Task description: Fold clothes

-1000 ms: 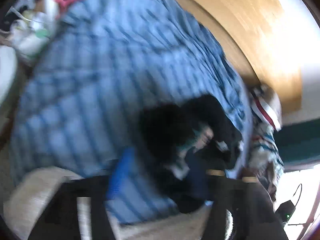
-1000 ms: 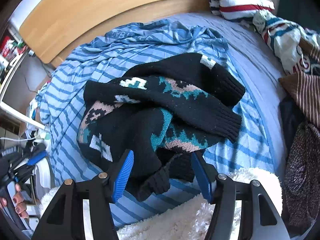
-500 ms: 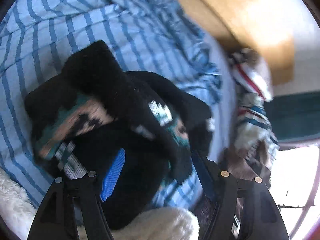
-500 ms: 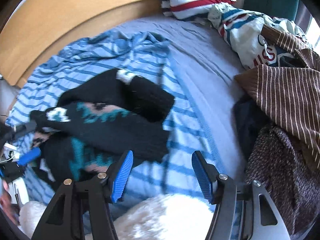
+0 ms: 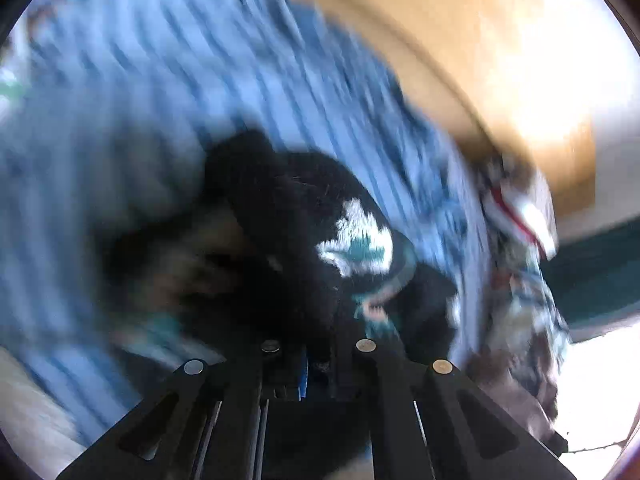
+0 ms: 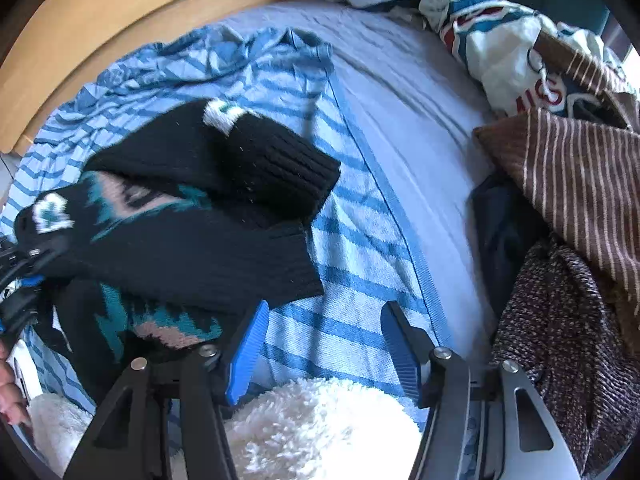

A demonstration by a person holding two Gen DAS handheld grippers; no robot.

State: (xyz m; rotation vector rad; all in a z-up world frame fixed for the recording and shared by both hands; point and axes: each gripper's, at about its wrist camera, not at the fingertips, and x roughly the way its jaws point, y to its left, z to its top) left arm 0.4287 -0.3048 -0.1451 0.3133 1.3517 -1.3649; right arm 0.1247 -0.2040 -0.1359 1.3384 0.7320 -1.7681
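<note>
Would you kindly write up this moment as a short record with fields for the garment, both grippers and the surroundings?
garment: black patterned sweater, crumpled on the blue striped cover
left gripper: jaws closing, black knit of the sweater between them
right gripper: jaws wide, nothing between them, above the striped cover just right of the sweater
near edge: white fluffy blanket
right side: pile of clothes, brown striped garment on top
behind: wooden headboard
</note>
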